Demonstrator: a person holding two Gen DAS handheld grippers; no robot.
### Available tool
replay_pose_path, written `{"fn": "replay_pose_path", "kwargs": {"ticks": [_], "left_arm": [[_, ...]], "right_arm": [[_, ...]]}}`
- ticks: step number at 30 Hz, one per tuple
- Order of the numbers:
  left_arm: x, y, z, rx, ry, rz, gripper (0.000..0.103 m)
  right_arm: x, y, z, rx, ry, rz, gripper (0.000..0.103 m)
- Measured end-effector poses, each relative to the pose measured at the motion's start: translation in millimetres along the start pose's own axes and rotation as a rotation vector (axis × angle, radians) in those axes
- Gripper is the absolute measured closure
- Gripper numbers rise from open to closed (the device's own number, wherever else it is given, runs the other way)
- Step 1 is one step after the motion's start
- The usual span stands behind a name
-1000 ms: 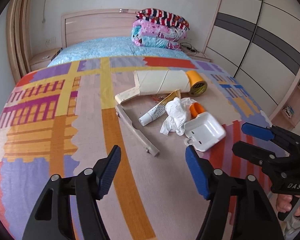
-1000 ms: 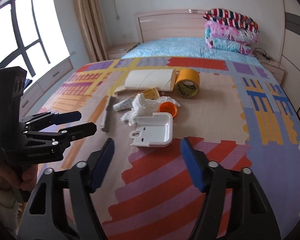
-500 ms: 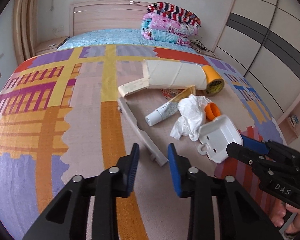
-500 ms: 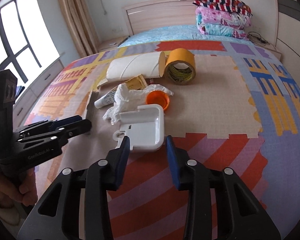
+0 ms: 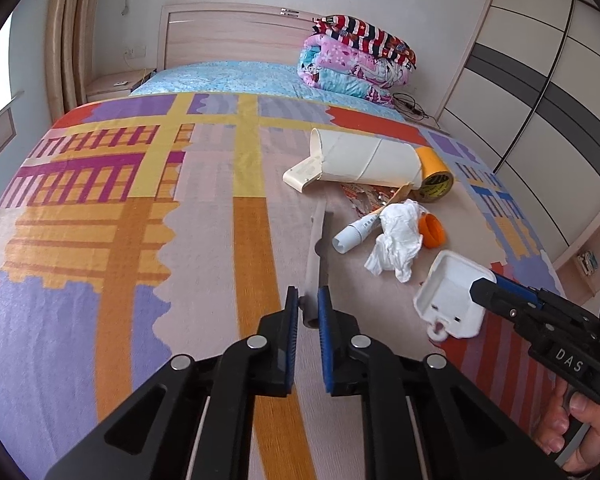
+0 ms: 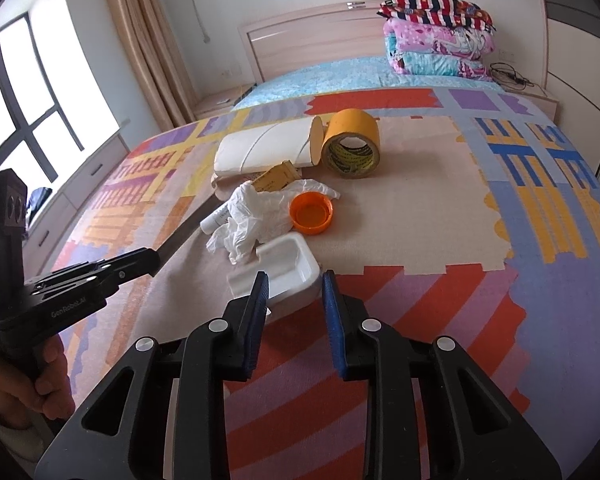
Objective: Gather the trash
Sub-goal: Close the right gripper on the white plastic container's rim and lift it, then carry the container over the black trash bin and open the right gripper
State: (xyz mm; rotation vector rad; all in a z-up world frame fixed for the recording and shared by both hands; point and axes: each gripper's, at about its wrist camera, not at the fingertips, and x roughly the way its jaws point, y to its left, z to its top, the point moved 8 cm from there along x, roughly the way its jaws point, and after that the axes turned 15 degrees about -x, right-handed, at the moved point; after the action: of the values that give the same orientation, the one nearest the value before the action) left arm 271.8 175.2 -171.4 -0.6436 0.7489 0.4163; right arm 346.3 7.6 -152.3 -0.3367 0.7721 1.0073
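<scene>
Trash lies in a pile on the patterned blanket (image 5: 100, 240). My left gripper (image 5: 308, 306) is shut on the near end of a long grey strip (image 5: 316, 248). My right gripper (image 6: 294, 290) is shut on the near corner of a white plastic tray (image 6: 288, 266), which also shows in the left wrist view (image 5: 448, 296). Behind lie crumpled white tissue (image 5: 398, 242), an orange cap (image 6: 311, 213), a small white tube (image 5: 354, 234), a rolled cream sheet (image 5: 364, 162) and a yellow tape roll (image 6: 352, 144).
Folded quilts (image 5: 356, 64) are stacked by the wooden headboard (image 5: 228, 36). A wardrobe (image 5: 540, 100) stands on the right, a window (image 6: 20, 92) and curtain on the left. Each view shows the other gripper and the hand holding it.
Both grippers moved forward and closed from wide open: the left onto the grey strip's near end, the right onto the white tray's corner.
</scene>
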Motion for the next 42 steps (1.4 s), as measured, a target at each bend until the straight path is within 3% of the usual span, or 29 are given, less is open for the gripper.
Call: {"fn": "replay_pose_path", "kwargs": {"ticks": [6, 11, 26, 37, 42], "left_arm": [[-22.0, -1.3, -4.3, 0.004, -0.024, -0.017, 0.094], [-42.5, -4.3, -7.4, 0.008, -0.052, -0.028, 0.094], [-100.8, -26.8, -37.5, 0.071, -0.093, -0.086, 0.094], [-153.6, -37.3, -89.6, 0.165, -0.104, -0.144, 0.094], [-169.5, -33.2, -121.8, 0.21, -0.072, -0.156, 0.094]], "right_arm": [[-18.2, 2.9, -2.5, -0.014, -0.021, -0.001, 0.078], [-31.3, 7.0, -5.3, -0.031, -0.028, -0.003, 0.094], [-71.9, 28.8, -16.3, -0.1, -0.062, -0.012, 0.095], [-115.4, 65.1, -46.6, -0.181, -0.088, 0.011, 0.095], [-127.0, 77.0, -68.6, -0.198, -0.078, 0.038, 0.095]]}}
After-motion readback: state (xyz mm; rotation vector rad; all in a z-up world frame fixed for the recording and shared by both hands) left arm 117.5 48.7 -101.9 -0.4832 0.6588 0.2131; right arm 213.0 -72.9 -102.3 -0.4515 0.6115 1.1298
